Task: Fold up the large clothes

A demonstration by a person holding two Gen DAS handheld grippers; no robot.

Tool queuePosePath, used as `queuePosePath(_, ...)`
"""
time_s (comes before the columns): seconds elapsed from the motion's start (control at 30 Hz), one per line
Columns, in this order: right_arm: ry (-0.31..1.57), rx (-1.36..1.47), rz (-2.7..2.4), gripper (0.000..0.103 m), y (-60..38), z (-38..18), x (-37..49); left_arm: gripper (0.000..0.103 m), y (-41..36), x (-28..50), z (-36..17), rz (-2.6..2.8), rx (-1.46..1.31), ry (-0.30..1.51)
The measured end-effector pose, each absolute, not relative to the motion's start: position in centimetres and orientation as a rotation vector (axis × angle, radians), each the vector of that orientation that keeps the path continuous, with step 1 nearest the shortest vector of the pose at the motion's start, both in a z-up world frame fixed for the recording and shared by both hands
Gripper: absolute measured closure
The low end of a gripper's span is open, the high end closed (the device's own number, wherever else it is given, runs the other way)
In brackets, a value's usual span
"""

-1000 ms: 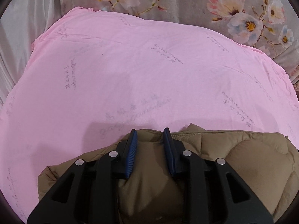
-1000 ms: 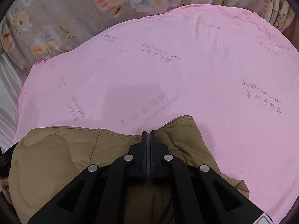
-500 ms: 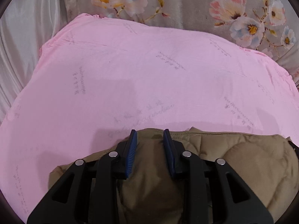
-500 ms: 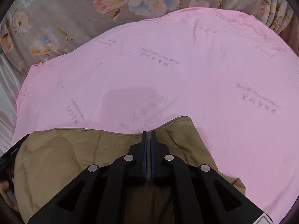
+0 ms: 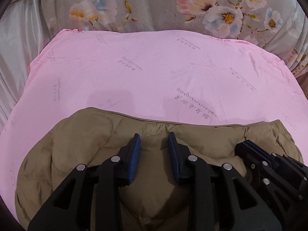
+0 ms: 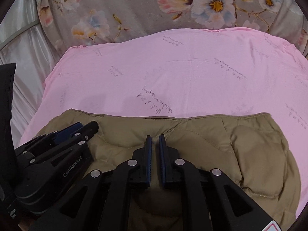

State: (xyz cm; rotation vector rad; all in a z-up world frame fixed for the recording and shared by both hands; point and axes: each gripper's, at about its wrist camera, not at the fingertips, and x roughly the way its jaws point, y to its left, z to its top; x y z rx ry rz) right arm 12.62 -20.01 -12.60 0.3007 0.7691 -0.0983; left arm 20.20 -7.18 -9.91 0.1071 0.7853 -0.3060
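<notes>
A tan quilted jacket (image 5: 77,138) lies on a pink sheet (image 5: 154,73), its seamed edge towards the far side. My left gripper (image 5: 154,136) is shut on a puffed fold of it, which bulges between the blue pads. In the right wrist view the jacket (image 6: 259,154) fills the foreground. My right gripper (image 6: 155,137) is closing, its jaws a narrow slit apart and pinching a thin ridge of the tan fabric. The two grippers sit side by side: the right gripper (image 5: 248,144) shows at the left view's right edge, the left gripper (image 6: 86,126) at the right view's left.
The pink sheet (image 6: 192,73) stretches well beyond the jacket. A grey floral blanket (image 5: 154,5) borders its far edge. White satin fabric (image 5: 15,48) hangs along the left side. A black shape (image 6: 6,96) fills the right view's left edge.
Both grippers have carried the jacket forward over the sheet and come closer together, so each now shows in the other's view. The right jaws stand slightly wider than before.
</notes>
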Motion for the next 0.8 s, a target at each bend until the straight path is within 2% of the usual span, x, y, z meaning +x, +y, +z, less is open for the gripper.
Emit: queuePosePath(0.8, 0.757, 0.312, -0.106, 0.098, -19.8, -14.4, 13.6, 0.073, -8.7, 20.4, -12.4, -0.253, 0.160, 0.745)
